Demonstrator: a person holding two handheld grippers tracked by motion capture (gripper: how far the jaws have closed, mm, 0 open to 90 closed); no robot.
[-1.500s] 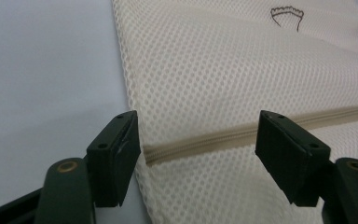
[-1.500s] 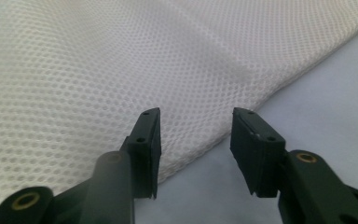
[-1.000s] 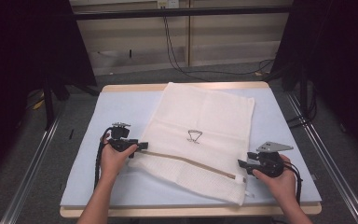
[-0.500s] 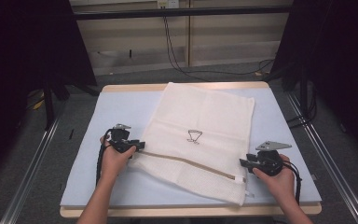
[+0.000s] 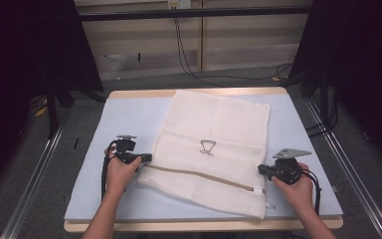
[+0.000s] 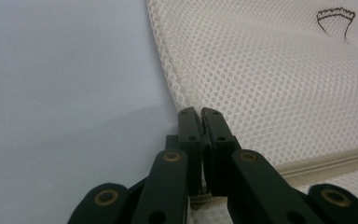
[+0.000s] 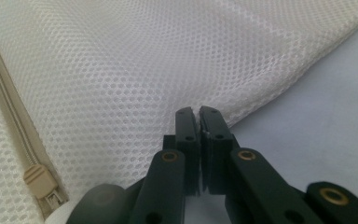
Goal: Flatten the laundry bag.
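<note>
Both claws have just been closing: the left claw (image 6: 200,112) is now pinching the mesh bag's (image 5: 219,129) left edge, the right claw (image 7: 198,111) its right edge, hands barely shifting.

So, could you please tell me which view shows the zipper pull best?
The right gripper view: the beige zipper pull sits close and sharp. The high view shows it as a speck; the left gripper view shows zipper tape alone.

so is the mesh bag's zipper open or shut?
Shut: the zipper runs as one closed tan line across the mesh bag, its slider parked at the end.
</note>
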